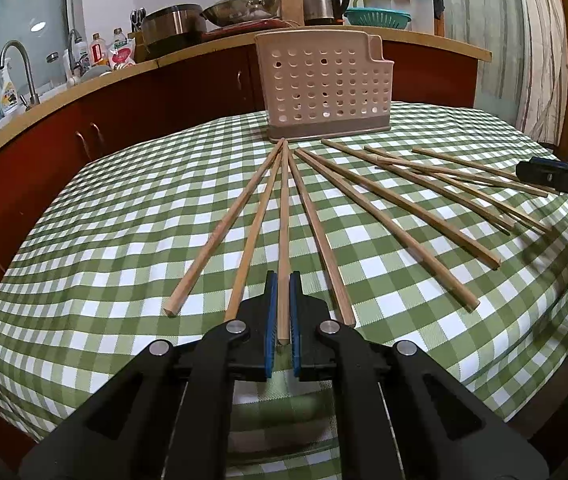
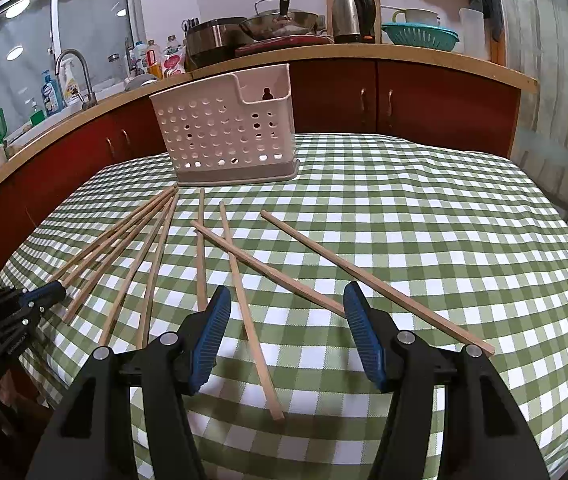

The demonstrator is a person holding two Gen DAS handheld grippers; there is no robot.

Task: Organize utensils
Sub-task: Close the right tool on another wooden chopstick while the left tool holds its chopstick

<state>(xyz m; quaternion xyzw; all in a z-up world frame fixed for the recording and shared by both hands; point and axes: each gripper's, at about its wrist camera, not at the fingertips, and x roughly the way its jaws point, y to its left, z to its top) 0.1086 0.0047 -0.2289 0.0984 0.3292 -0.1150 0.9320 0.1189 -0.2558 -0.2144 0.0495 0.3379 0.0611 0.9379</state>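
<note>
1 perforated holder [image 1: 323, 88] upright on tablecloth [image 1: 104, 240], contents unseen.

We note the surface [image 1: 124, 240] wears a green-and-white checked cloth. The chopsticks [image 1: 284, 216] are pale tan wood. The holder [image 1: 323, 88] is cream with rows of round holes over a grey base. Both claws, left claw [image 1: 282, 280] and right claw [image 2: 285, 292], are black with ribbed blue pads [image 2: 212, 332].

No text is readable. The gripper [image 1: 563, 178] at right edge carries small white letters, but they are too blurred.
</note>
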